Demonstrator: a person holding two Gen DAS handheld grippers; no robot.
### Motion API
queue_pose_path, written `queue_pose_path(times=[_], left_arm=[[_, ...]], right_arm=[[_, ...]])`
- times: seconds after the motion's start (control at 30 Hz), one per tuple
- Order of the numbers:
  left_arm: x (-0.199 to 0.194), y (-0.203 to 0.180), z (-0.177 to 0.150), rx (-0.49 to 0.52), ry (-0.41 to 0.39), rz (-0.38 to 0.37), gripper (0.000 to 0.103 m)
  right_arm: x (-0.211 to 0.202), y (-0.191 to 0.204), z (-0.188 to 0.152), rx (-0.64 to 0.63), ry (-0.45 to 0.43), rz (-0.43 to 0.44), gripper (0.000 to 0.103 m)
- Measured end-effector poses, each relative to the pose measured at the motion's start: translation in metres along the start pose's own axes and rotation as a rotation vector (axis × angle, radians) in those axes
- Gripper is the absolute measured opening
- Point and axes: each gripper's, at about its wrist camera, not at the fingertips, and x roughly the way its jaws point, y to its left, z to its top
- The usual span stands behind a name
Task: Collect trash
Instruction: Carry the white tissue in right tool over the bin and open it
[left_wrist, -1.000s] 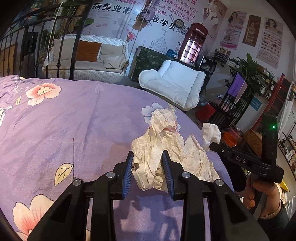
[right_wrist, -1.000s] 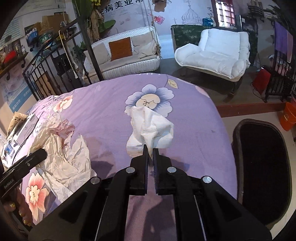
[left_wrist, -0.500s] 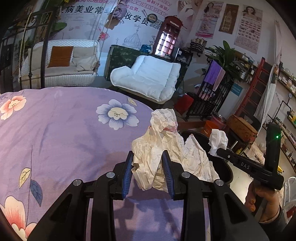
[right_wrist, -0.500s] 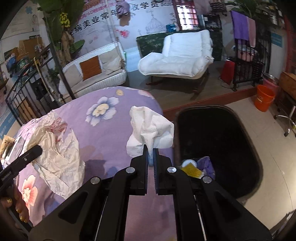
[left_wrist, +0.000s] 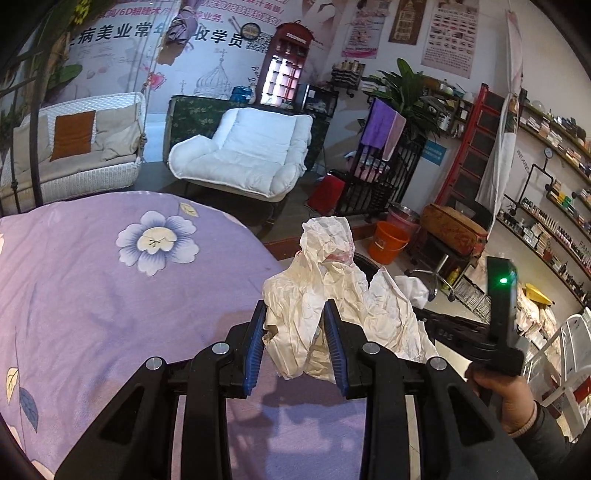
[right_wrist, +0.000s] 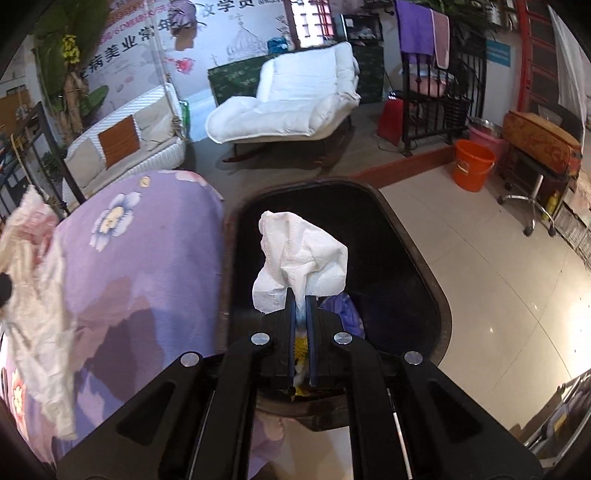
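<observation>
R gripper (right_wrist: 301, 301) pinches tissue (right_wrist: 299, 254) over bin (right_wrist: 410, 258): open fully, let it drop. L gripper (left_wrist: 295, 332) clamps crumpled paper (left_wrist: 314, 295); bring it over next.

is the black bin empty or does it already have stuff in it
Not empty: the black bin holds purple trash and a yellow scrap, partly hidden by the right gripper.

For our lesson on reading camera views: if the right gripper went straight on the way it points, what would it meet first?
Probably the black bin: the right gripper, shut on a white tissue, points into its open mouth, likely toward the dark inner wall. Depth is unclear.
</observation>
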Motion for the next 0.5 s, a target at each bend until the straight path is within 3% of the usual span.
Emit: queue_pose_path(times=[0.43, 0.47, 0.5], left_arm=[[0.023, -0.020, -0.002, 0.042, 0.047, -0.012, 0.032], [0.024, -0.020, -0.001, 0.045, 0.050, -0.012, 0.032], [0.027, -0.021, -0.001, 0.049, 0.054, -0.012, 0.032]], right_arm=[[0.077, -0.021, 0.000, 0.061, 0.120, -0.027, 0.007], [0.080, -0.022, -0.001, 0.062, 0.127, -0.022, 0.008], [0.085, -0.022, -0.001, 0.058, 0.141, -0.016, 0.017]])
